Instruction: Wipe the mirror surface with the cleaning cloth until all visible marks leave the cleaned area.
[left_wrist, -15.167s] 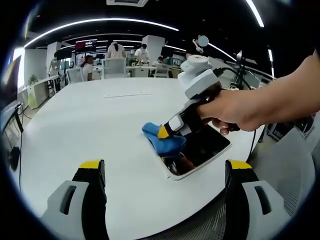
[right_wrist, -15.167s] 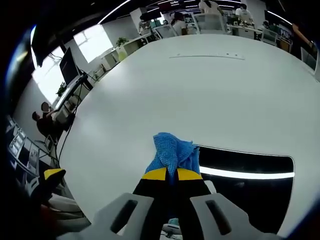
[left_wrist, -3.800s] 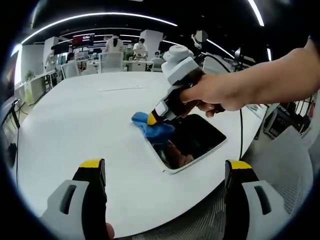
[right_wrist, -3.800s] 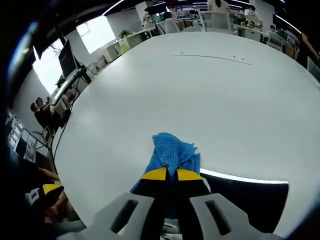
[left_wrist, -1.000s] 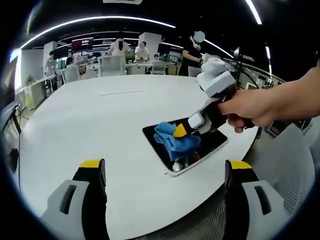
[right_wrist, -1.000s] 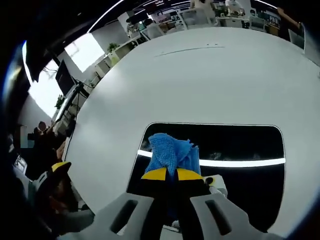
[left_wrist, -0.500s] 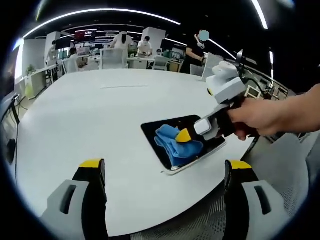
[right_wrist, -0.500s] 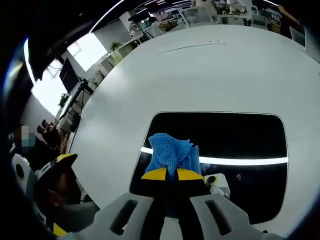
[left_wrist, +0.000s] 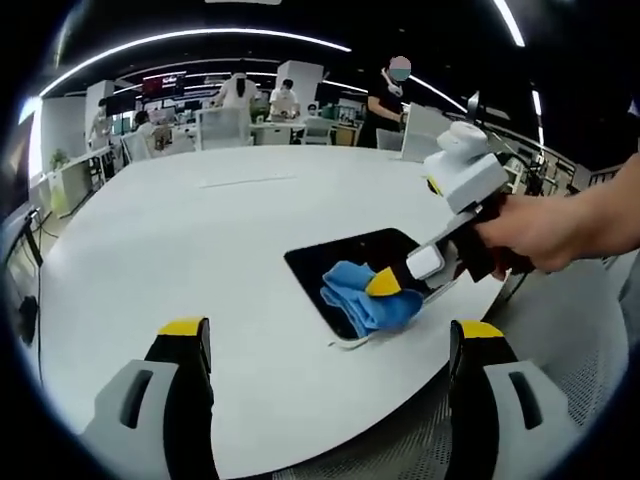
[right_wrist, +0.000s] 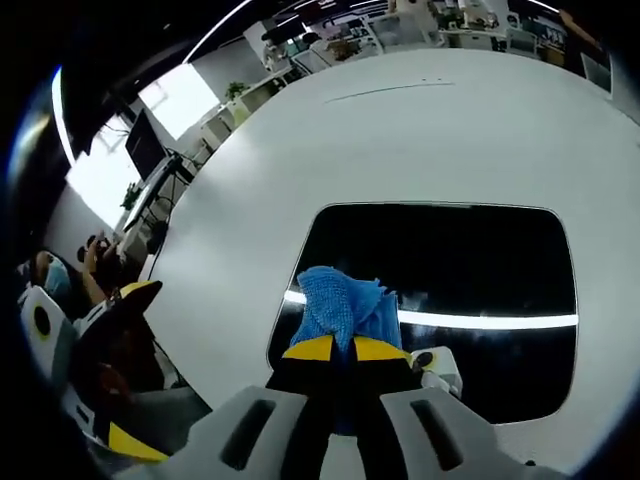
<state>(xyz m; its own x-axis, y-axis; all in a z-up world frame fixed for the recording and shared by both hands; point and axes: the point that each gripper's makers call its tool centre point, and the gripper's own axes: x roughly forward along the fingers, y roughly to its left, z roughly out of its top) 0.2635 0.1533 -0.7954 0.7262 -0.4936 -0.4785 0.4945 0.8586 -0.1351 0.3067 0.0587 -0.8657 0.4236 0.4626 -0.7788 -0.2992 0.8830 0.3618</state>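
Left gripper view: the left gripper (left_wrist: 330, 345) is hovering with its jaws spread wide at the bottom of the frame, gripping nothing. Right of centre, the mirror (left_wrist: 345, 262) is lying flat on the white table (left_wrist: 180, 250), near the table's edge. The right gripper (left_wrist: 385, 284), entering from the right in a person's hand (left_wrist: 535, 232), is pressing the blue cleaning cloth (left_wrist: 362, 300) onto the mirror's lower corner.

Right gripper view: the right gripper (right_wrist: 334, 349) is pinching the cleaning cloth (right_wrist: 338, 305) between pressed-together jaws at lower centre, over the mirror (right_wrist: 460, 265), which is reflecting a bright light strip. The cloth is probably soft and light, bunching easily, so a pinch on its gathered folds suits it; the mirror is likely rigid, slippery and fragile.
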